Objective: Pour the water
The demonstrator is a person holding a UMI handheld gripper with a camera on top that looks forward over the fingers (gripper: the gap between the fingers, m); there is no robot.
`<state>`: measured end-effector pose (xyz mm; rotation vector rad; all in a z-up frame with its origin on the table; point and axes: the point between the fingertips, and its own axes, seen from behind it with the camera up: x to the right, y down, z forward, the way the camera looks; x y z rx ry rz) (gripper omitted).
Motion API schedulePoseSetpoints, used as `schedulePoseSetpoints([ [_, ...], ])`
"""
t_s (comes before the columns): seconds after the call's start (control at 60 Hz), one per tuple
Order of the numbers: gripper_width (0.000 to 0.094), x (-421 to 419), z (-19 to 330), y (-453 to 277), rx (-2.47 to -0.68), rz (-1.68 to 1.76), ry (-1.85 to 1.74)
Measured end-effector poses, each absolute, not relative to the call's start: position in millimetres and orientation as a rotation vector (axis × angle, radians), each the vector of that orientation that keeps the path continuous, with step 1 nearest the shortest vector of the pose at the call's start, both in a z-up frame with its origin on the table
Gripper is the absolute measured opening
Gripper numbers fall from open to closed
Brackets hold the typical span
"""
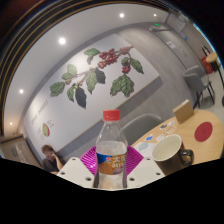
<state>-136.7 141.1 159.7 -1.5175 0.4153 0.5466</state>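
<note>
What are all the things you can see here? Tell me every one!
Bottle: one, clear with red cap and orange-blue label, upright between the jaws.
Mug: one, white, on the table beside the bottle.
Round mat: one, red, on the table beyond the mug.
Table: one, light wood.
Leaf painting: one, green with red berries, on the white wall.
Person: one, seated by the wall.
Gripper: one, pink pads, jaws pressed on the bottle.

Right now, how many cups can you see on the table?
1. A white cup stands on the table, just right of the bottle held between the gripper fingers. Others may be hidden behind the bottle.
</note>
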Motion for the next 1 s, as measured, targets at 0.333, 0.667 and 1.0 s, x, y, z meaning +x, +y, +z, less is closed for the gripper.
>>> schedulePoseSetpoints([
  [0.333,0.0322,-139,156,111,-1.263,1.392,1.101],
  [0.667,0.0326,-145,152,107,-1.161,1.561,1.293],
  [1.0,0.0336,-110,295,80,-1.261,0.99,0.495],
])
